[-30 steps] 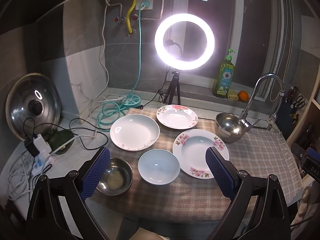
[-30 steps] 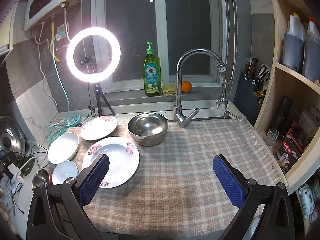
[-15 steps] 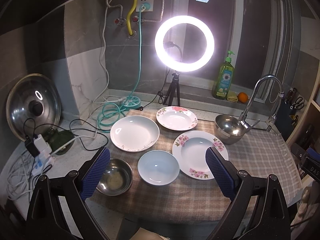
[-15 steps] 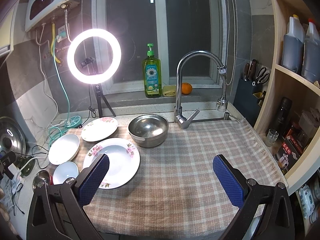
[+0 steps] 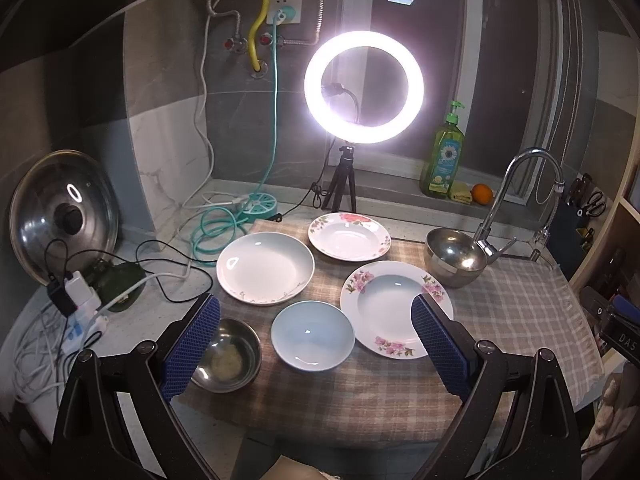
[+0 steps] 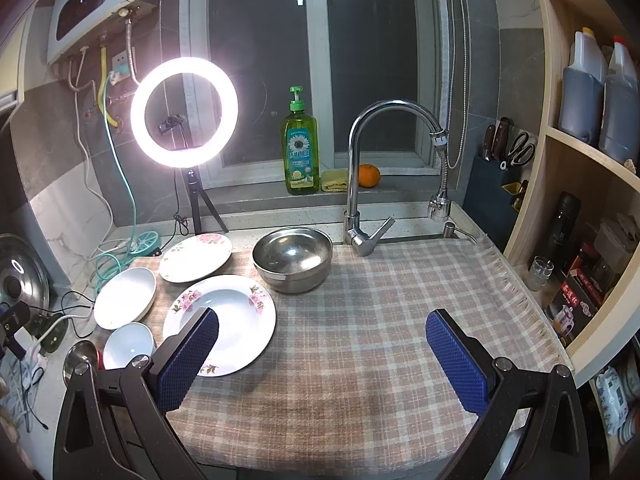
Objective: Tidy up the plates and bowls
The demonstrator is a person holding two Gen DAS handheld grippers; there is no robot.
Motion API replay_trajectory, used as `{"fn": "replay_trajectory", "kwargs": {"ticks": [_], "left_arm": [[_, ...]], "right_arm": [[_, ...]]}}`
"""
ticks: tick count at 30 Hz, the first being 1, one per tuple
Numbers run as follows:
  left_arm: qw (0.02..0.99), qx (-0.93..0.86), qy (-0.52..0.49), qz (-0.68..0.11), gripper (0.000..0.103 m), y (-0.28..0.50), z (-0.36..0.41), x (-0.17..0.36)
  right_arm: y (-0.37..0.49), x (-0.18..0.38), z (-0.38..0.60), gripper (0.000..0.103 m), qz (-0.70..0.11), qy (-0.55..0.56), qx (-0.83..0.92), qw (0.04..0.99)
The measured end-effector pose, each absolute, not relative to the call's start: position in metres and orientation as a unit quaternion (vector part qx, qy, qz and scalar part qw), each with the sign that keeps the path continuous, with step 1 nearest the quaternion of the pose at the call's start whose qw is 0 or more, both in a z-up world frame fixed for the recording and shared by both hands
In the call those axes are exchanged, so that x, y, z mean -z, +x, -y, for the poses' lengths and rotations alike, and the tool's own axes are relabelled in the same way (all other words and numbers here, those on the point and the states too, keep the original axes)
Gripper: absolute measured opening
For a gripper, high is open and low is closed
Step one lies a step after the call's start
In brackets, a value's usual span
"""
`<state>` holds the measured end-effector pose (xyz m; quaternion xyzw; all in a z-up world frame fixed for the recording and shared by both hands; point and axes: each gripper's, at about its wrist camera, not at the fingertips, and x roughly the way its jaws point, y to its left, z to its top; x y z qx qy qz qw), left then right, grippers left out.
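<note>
On the checked cloth (image 5: 520, 300) lie a plain white plate (image 5: 265, 267), a small flowered plate (image 5: 349, 236) behind it, a large flowered plate (image 5: 396, 309), a pale blue bowl (image 5: 313, 336), a small steel bowl (image 5: 230, 356) at the cloth's left edge and a big steel bowl (image 5: 454, 257) by the tap. My left gripper (image 5: 316, 344) hovers open above the blue bowl, holding nothing. My right gripper (image 6: 322, 354) hangs open over the cloth (image 6: 380, 320), its left finger over the large flowered plate (image 6: 224, 320). The big steel bowl (image 6: 293, 258) stands beyond.
A lit ring light (image 5: 363, 87) on a tripod stands behind the plates. Cables and a power strip (image 5: 80, 316) lie left, with a pot lid (image 5: 64, 216) leaning on the wall. A tap (image 6: 360, 184), a soap bottle (image 6: 300, 148) and shelves (image 6: 580, 200) sit right.
Both grippers have drifted slightly, so the scene sits a little lower in both views. Nothing on the cloth has moved and both grippers stay open.
</note>
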<state>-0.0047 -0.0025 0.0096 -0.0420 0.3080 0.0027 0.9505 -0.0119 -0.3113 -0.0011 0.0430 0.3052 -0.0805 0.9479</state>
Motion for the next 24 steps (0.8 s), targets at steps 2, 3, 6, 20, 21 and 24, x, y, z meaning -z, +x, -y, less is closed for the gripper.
{"fn": "replay_trajectory", "kwargs": {"ticks": [2,3,6,20,21,24], "left_arm": [[0.951,-0.002,-0.042,-0.308,0.097,-0.0051,0.0029,-0.0092],[0.951,-0.002,-0.041,-0.308,0.097,-0.0055,0.0041,-0.0085],[0.951,0.000,-0.039,-0.307,0.097,-0.0055,0.0057,-0.0089],[0.952,0.005,-0.036,-0.305,0.097,-0.0049,0.0079,-0.0095],[0.952,0.006,-0.036,-0.305,0.097,-0.0045,0.0083,-0.0096],[0.952,0.006,-0.036,-0.305,0.097,-0.0043,0.0087,-0.0098]], "right_arm": [[-0.0123,0.0017,0.3118,0.102,-0.305,0.043,0.081,0.948],[-0.0128,0.0024,0.3106,0.102,-0.305,0.043,0.081,0.948],[-0.0128,0.0027,0.3110,0.102,-0.305,0.043,0.080,0.948],[-0.0142,0.0041,0.3117,0.102,-0.305,0.044,0.081,0.948],[-0.0147,0.0052,0.3113,0.102,-0.305,0.043,0.082,0.948],[-0.0153,0.0061,0.3125,0.102,-0.305,0.043,0.082,0.948]]}}
